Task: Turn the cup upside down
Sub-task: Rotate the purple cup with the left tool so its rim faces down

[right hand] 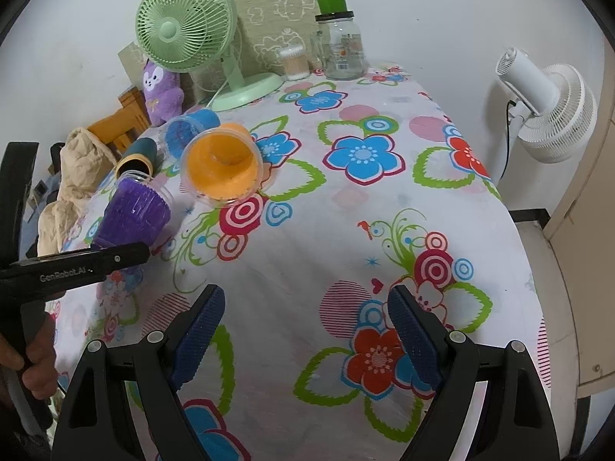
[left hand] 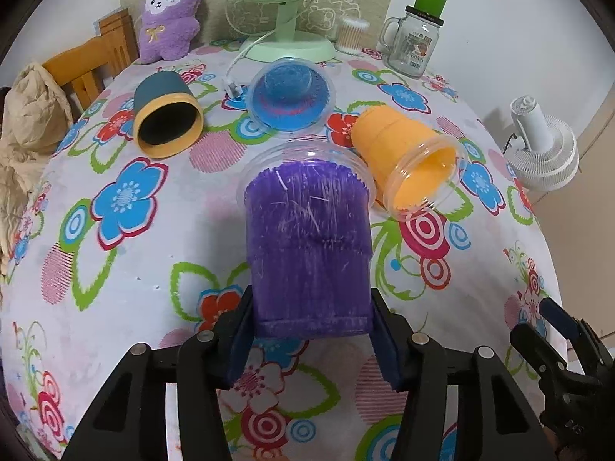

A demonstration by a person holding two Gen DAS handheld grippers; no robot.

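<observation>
1. The purple cup lies tilted at the left wrist view's centre, base clamped between the left gripper fingers.
2. At 1 o'clock lies the orange cup.
3. The right gripper hangs spread apart above the floral tablecloth.

You held a purple cup of scratched, glossy clear plastic between ribbed blue pads. At your frame's upper left sat a fuzzy plush toy; under it lay a matt printed cloth.

"GenRobot.AI" on the left gripper.
</observation>
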